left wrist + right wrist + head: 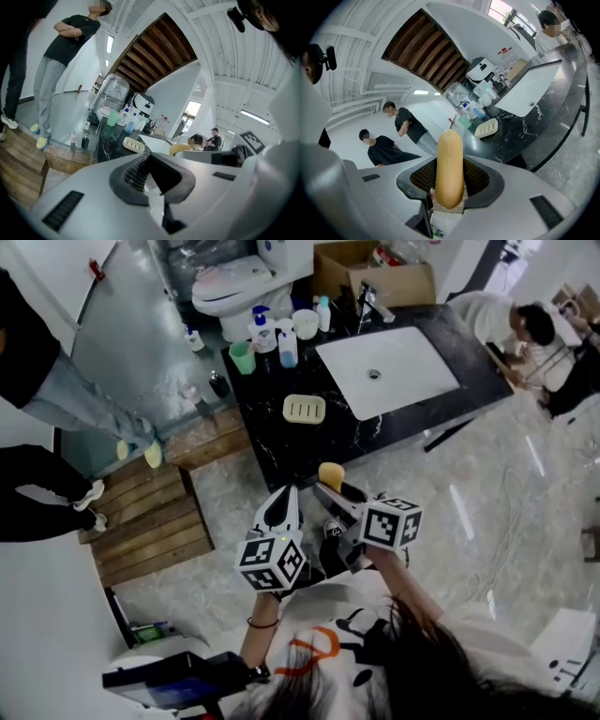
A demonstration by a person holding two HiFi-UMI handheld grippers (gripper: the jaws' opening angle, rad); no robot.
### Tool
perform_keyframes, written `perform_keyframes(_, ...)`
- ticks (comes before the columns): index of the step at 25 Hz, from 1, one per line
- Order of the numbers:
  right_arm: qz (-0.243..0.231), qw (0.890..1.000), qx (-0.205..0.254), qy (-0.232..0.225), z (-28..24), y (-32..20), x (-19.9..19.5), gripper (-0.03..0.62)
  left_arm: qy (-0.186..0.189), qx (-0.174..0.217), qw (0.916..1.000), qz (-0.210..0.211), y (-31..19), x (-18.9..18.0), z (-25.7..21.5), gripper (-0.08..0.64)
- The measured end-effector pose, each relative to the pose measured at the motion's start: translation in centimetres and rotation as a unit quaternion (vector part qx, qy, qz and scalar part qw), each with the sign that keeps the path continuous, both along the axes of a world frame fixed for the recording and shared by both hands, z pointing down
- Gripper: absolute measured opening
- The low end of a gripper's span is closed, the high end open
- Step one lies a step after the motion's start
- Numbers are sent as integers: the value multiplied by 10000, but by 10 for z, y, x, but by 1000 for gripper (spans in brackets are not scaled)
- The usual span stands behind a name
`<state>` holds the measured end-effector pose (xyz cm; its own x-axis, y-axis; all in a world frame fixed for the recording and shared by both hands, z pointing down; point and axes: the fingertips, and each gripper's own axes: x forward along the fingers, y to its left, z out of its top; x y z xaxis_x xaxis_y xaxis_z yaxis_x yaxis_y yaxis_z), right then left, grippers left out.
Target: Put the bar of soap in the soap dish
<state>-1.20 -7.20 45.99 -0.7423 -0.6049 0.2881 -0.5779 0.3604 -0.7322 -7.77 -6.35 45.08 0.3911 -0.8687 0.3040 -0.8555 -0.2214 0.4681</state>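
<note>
The bar of soap is a yellow-tan oval held upright between the jaws of my right gripper, which is shut on it. In the head view the soap hangs in front of the counter's near edge, short of the cream slotted soap dish. The dish lies empty on the black marble counter, left of the white sink. My left gripper sits beside the right one, jaws shut with nothing between them. The left gripper view shows the dish and the soap ahead.
A green cup, bottles and a white mug crowd the counter's back left, with a faucet behind the sink. People stand at the left by a wooden pallet. A person sits at the counter's right end.
</note>
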Motion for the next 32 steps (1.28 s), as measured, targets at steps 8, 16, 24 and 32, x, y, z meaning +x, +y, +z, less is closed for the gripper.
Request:
perform_keyframes(8,-234,9997,-32,19,2,-39,9,163,9,-17,9997,-231,-41,8,0,2)
perform_keyframes(16,-411,9990,-143,65,9,-69,19,164,-35,-118,9994,-337,-68,21,7,2)
perform_keyframes(24,-618,9979,-197,15,11,-89,17,164,-49,-181,9985,-524,-84,24,10,2)
perform_keyframes(32,-862,9961,-200,50,15,-106,19,164,-62,-155,9973,-715,-99,29,10,2)
